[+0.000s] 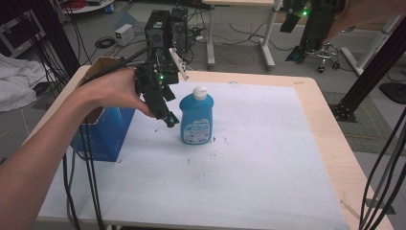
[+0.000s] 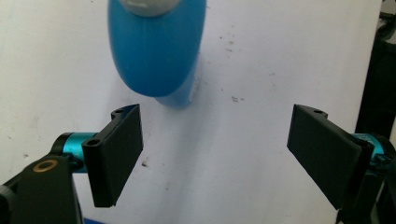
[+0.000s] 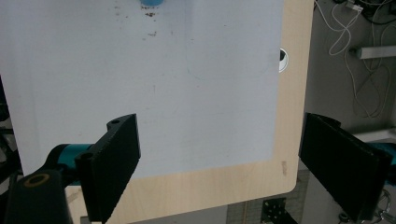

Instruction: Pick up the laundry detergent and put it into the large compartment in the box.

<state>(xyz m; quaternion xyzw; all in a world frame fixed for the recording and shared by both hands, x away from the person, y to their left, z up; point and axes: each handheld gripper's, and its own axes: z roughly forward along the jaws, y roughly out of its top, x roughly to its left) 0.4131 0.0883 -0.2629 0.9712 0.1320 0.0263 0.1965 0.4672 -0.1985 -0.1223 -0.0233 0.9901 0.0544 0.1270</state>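
A white mat covers the desk [image 1: 316, 110]. The blue bottle [image 1: 196, 117] stands left of centre, the released left claw [image 1: 168, 112] just beside it; a careless sideways approach could topple it.

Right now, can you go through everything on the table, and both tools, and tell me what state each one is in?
Blue bottle: upright on the white mat, white cap on, not held.
Blue box: standing at the table's left edge, top flaps open.
White mat: flat, with a few dark specks near the bottle.
Left tool: open, beside the bottle, not touching it.
Right tool: open, above the table, holding nothing.
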